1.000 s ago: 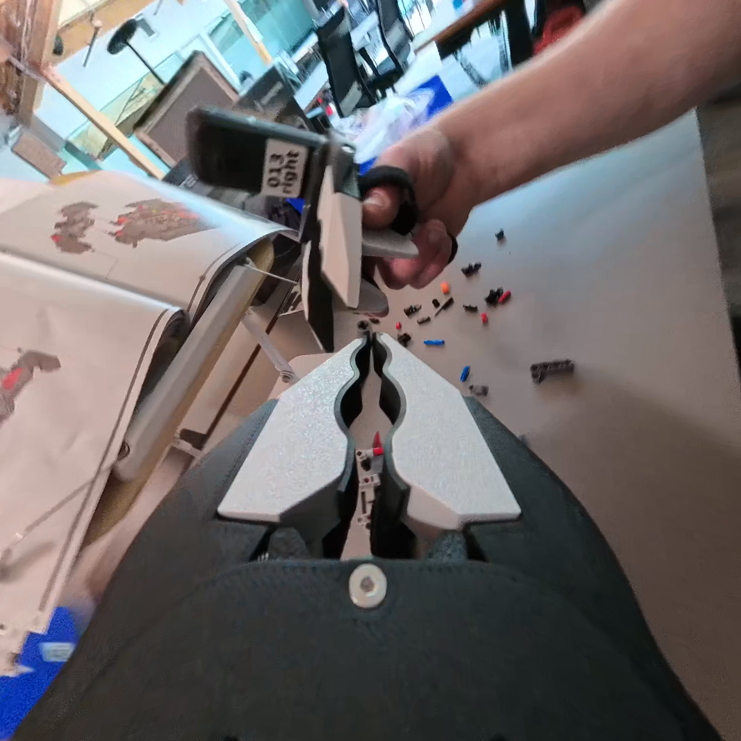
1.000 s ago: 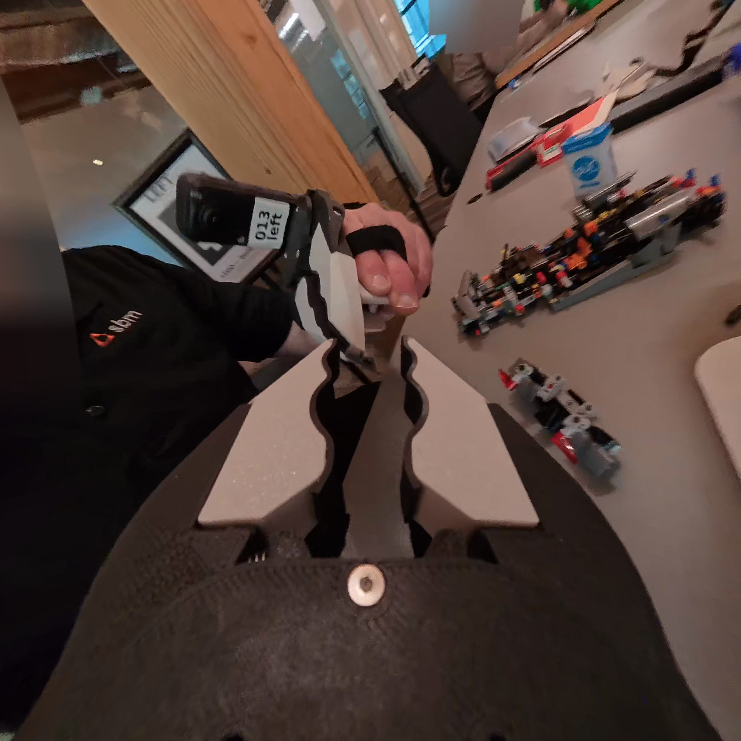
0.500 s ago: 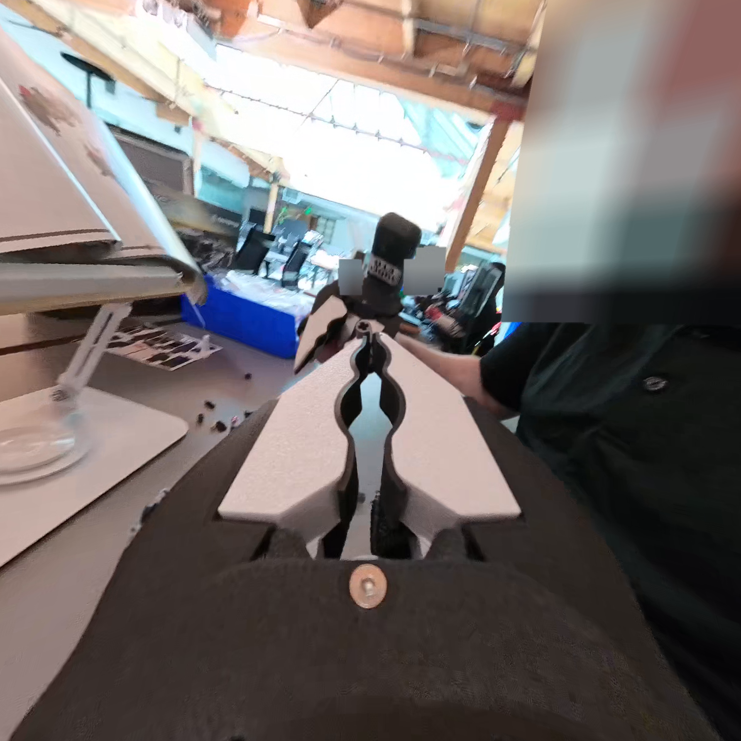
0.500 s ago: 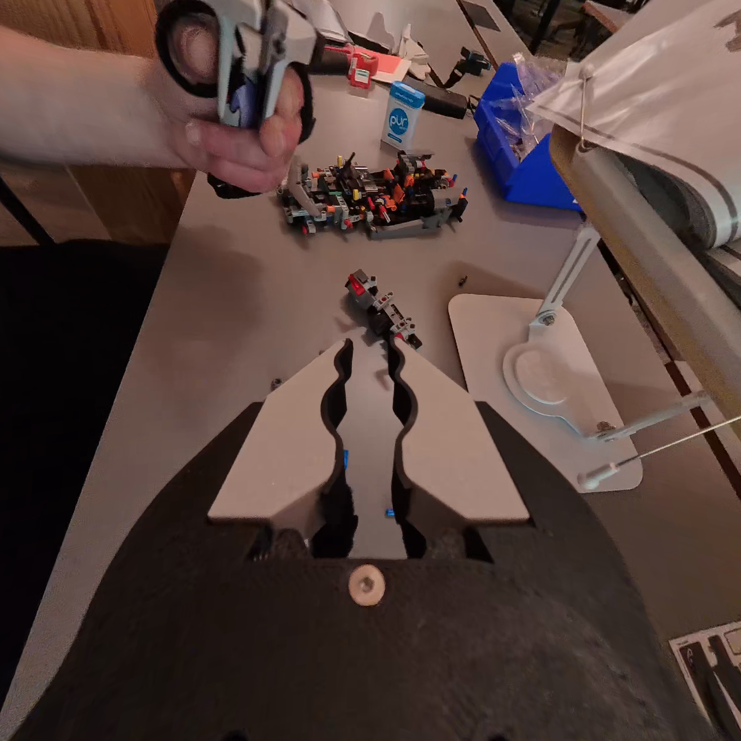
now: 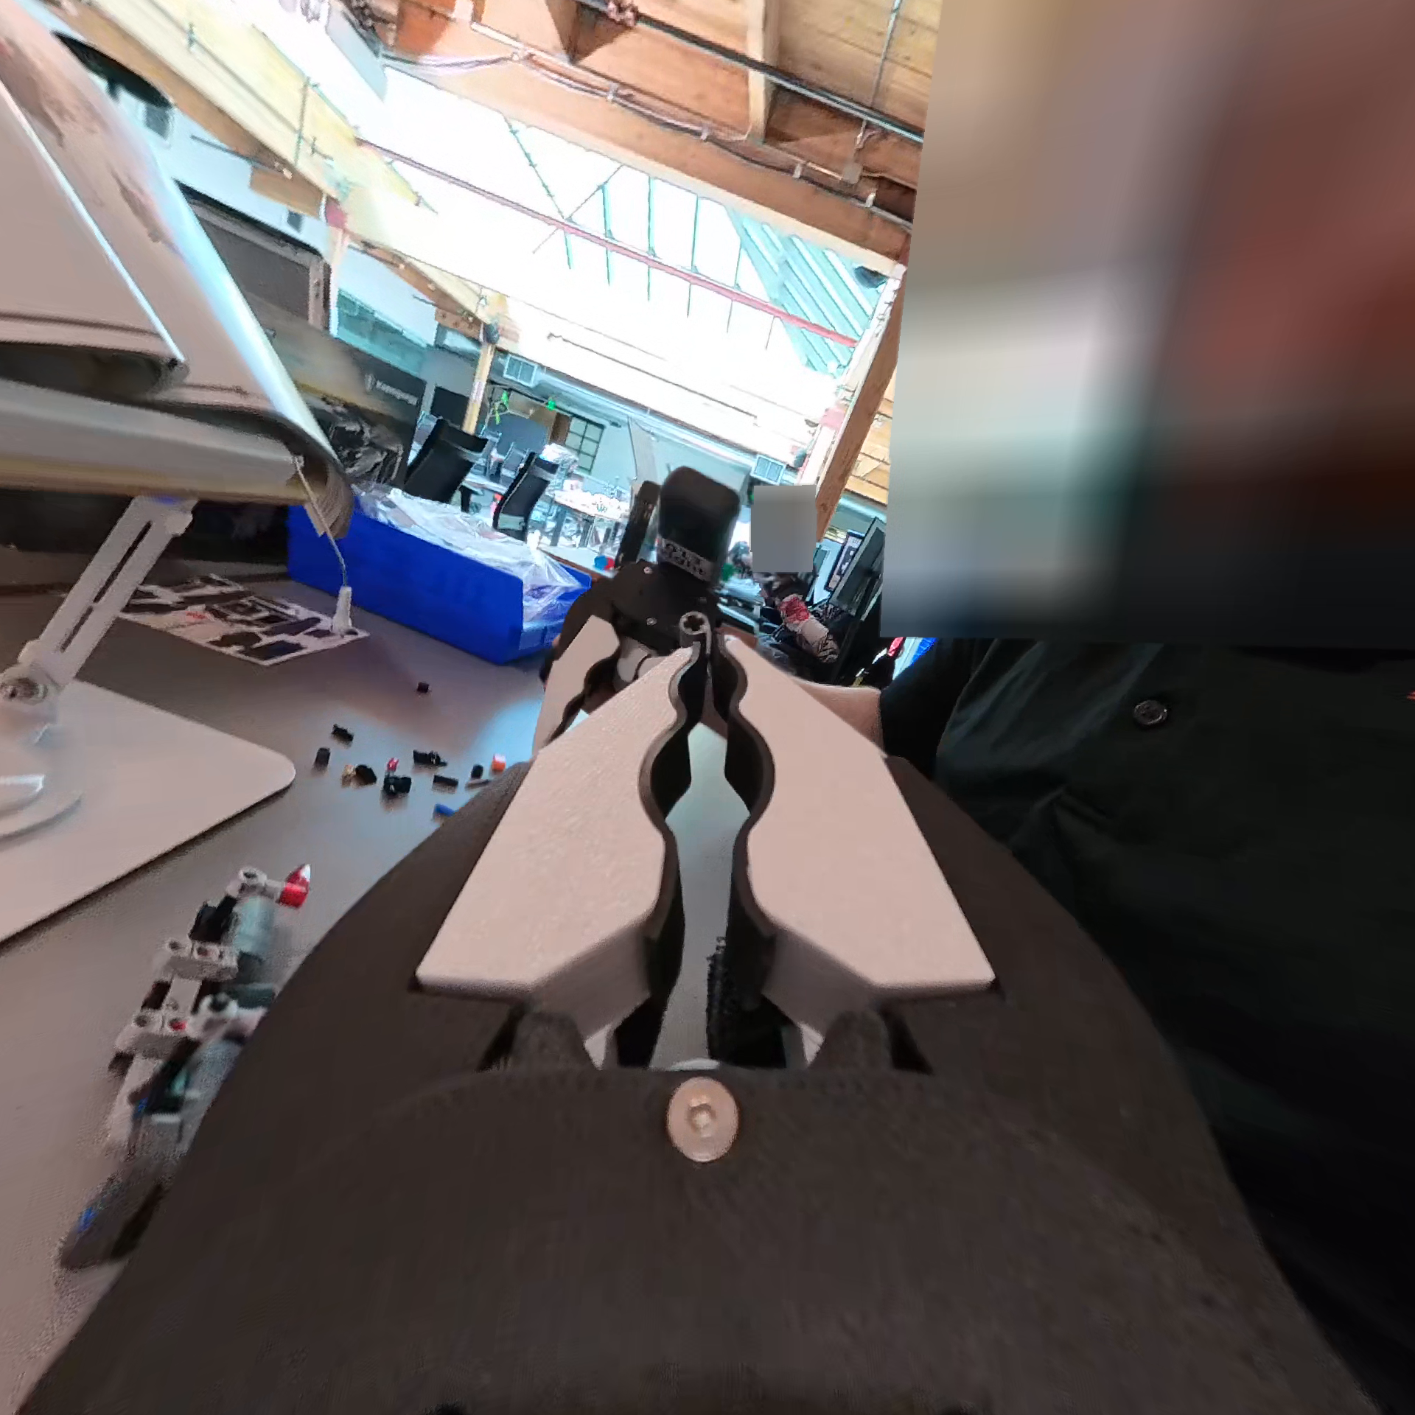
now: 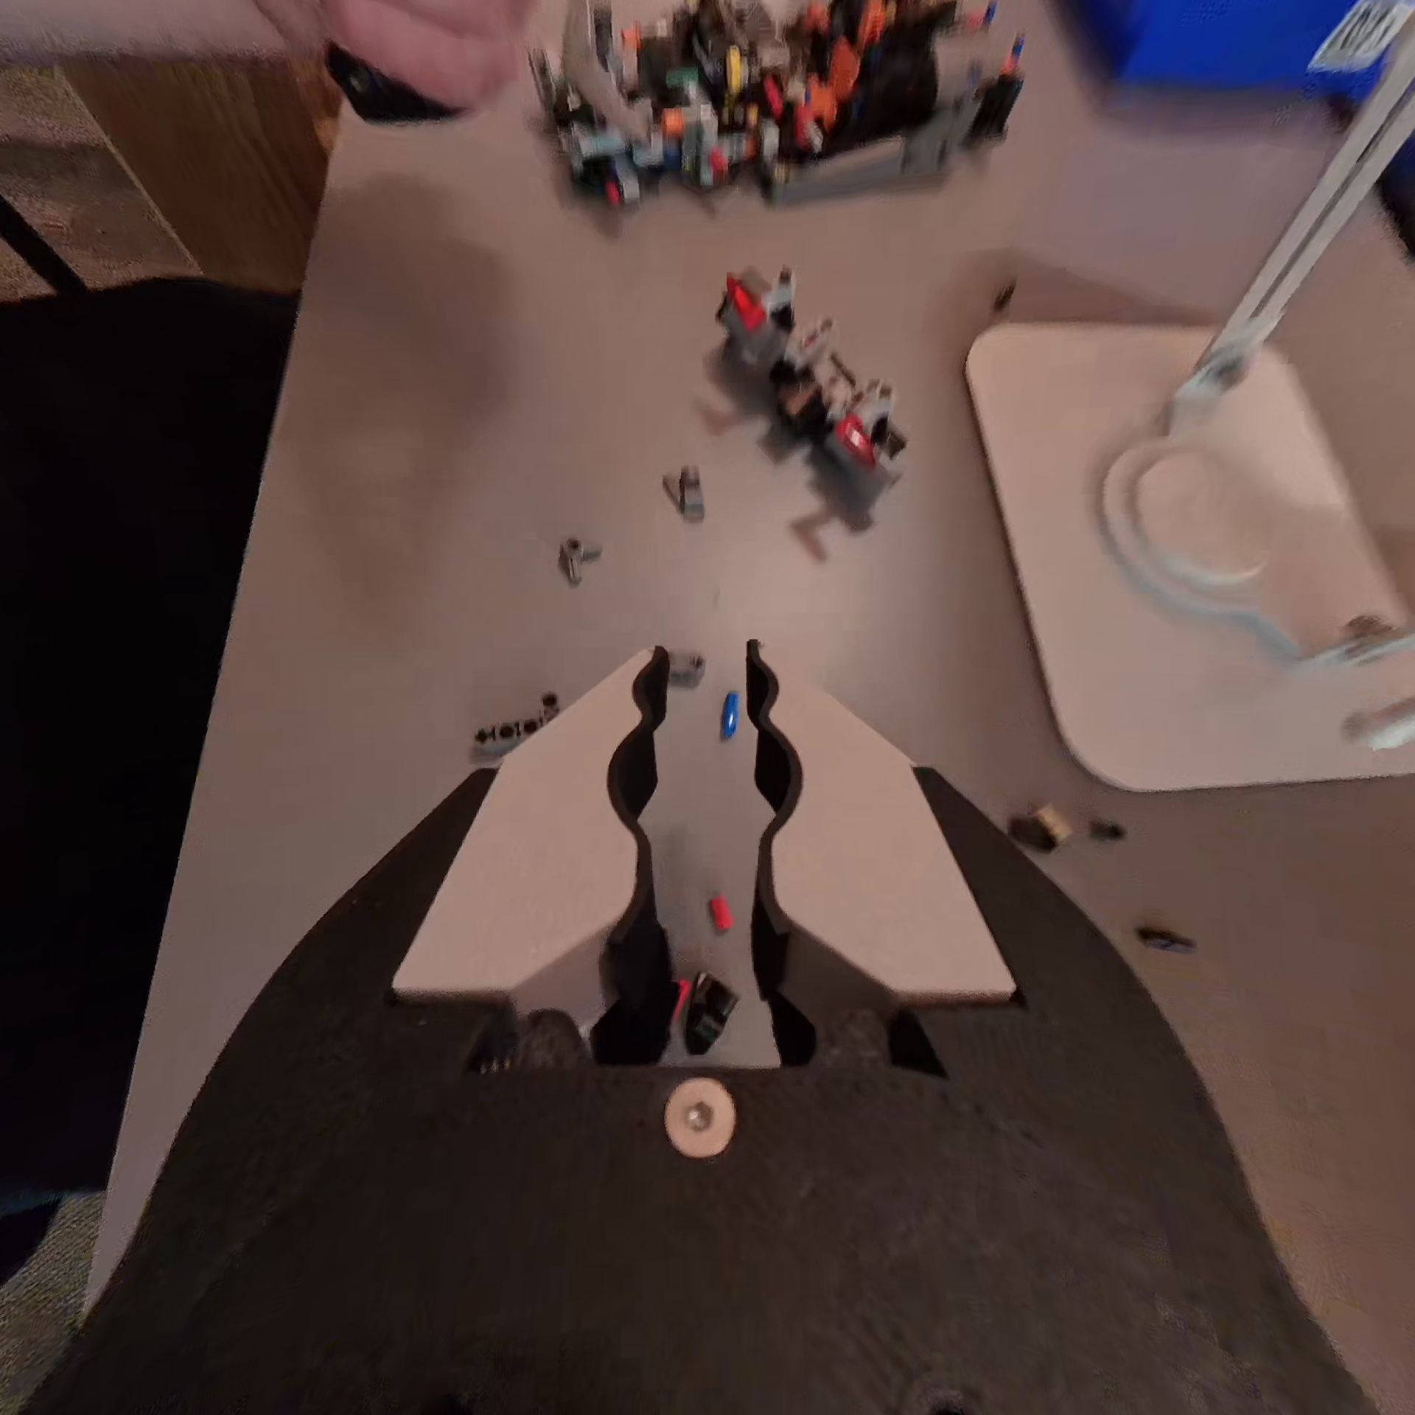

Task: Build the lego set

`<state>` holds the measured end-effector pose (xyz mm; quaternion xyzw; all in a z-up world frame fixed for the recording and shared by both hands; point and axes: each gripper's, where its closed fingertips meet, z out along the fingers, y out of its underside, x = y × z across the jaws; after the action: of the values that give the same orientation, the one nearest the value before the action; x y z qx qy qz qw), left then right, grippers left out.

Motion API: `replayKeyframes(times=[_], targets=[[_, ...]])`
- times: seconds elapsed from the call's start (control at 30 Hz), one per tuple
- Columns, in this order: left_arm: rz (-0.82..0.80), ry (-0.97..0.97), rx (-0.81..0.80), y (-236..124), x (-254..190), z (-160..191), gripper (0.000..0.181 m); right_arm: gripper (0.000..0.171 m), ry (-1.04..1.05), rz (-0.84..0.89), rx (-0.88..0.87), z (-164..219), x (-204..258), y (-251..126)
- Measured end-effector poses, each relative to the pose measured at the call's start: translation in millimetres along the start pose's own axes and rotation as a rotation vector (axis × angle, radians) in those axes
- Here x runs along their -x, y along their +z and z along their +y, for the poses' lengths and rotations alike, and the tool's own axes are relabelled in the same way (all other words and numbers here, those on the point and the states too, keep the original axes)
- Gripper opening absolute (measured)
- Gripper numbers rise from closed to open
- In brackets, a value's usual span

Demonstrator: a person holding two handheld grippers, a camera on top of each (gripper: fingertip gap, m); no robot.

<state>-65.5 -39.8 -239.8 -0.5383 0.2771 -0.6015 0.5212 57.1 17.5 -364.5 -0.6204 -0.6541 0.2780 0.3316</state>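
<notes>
My left gripper is shut on a small grey lego piece at its tips, held in the air in front of a person in a dark shirt. My right gripper is open and empty, pointing down at the grey table. Under it lie a small grey piece, a blue pin and a red pin. A small grey and red sub-assembly lies beyond it, also in the left wrist view. The large multicoloured build stands at the far edge, blurred.
A white stand base sits right of the sub-assembly and carries the instruction booklet. Loose small pieces lie on the table. A blue bin and a sticker sheet lie behind. A hand shows at top left. About 20 centimetres separates my left fingertips from my right. My right gripper is the nearer one to the blue pin: about 7 centimetres, against 25 centimetres. Measured from the fingertips, the large multicoloured build is 25 centimetres or so from the left gripper and 30 centimetres from the right.
The left gripper swung up from the table to face the person, still shut on the piece. The right gripper turned down and moved over the loose pieces, staying open.
</notes>
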Motion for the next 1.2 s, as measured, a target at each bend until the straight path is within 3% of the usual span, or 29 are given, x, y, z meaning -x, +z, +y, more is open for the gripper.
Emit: replayKeyframes(times=[0.2, 0.63, 0.7, 0.97, 1.2], targets=[[-0.051, -0.039, 0.025, -10, 5, 18, 0.000, 0.015, -0.002, 0.061, 0.148, 48, -5, 29], [-0.067, -0.056, 0.052, -9, 13, 29, 0.000, 0.002, 0.062, 0.029, 0.132, 49, -9, 44], [-0.068, -0.059, 0.069, -8, 14, 34, 0.000, 0.001, 0.037, 0.026, 0.079, 35, -6, 39], [-0.093, -0.047, 0.178, 2, 18, 50, 0.000, 0.000, -0.287, -0.001, -0.167, -80, 30, 16], [-0.136, 0.034, 0.272, 6, 19, 54, 0.000, 0.000, -0.488, -0.031, -0.178, -107, 41, 27]])
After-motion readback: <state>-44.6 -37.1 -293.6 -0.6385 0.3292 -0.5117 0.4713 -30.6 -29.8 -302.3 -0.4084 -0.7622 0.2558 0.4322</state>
